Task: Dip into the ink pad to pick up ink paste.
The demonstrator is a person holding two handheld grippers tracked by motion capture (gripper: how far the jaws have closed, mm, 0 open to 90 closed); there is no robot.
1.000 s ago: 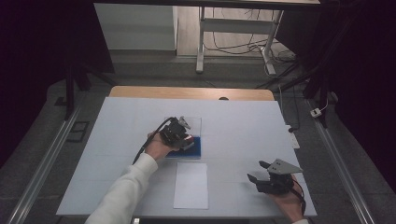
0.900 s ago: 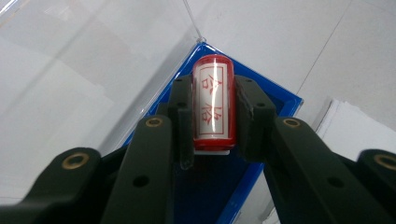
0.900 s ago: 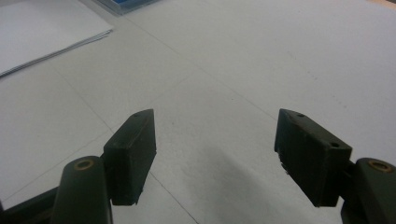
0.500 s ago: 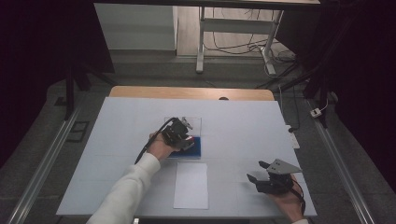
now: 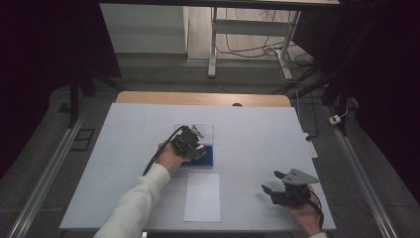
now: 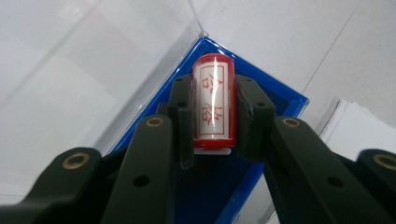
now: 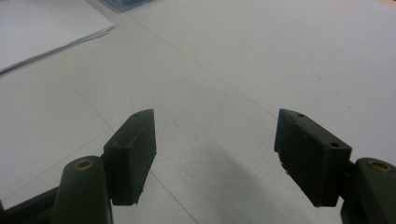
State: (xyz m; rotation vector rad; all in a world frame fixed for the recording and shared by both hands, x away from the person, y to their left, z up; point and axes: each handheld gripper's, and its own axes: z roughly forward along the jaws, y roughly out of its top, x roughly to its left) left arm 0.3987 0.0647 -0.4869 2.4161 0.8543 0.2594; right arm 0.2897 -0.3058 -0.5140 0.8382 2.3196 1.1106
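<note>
Right now the red stamp (image 6: 214, 101), a small cylinder with a white label carrying red characters, sits clamped between the two black jaws of the left gripper (image 6: 214, 112), one pad pressing each side of its barrel. Directly under the stamp is a blue tray (image 6: 280, 95), with dark blue inside and a brighter blue rim; whether the stamp touches the tray floor or hangs just above it cannot be told. A clear plastic lid (image 6: 116, 70) rises beside the stamp on the tray's far side, one of its corners showing at the tray's tip. From the high view, the stamp (image 5: 200, 148) is a small red spot at the gripper's tip over the blue tray (image 5: 208, 159), and the left gripper (image 5: 190, 144) is held by a hand with a white sleeve (image 5: 136, 201) reaching in from below. Just nearer the person than the stamp lies a white sheet of paper (image 5: 203, 196), flat on the white table cover (image 5: 257, 139). Well apart from the stamp, toward the person's right, the right gripper (image 5: 277, 183) rests low at the table's near edge with its grey plate on top; its jaws stand wide apart with nothing between them, bare table surface (image 7: 215, 116) showing in the gap, and a stack of paper (image 7: 42, 23) off to one corner of its view.
</note>
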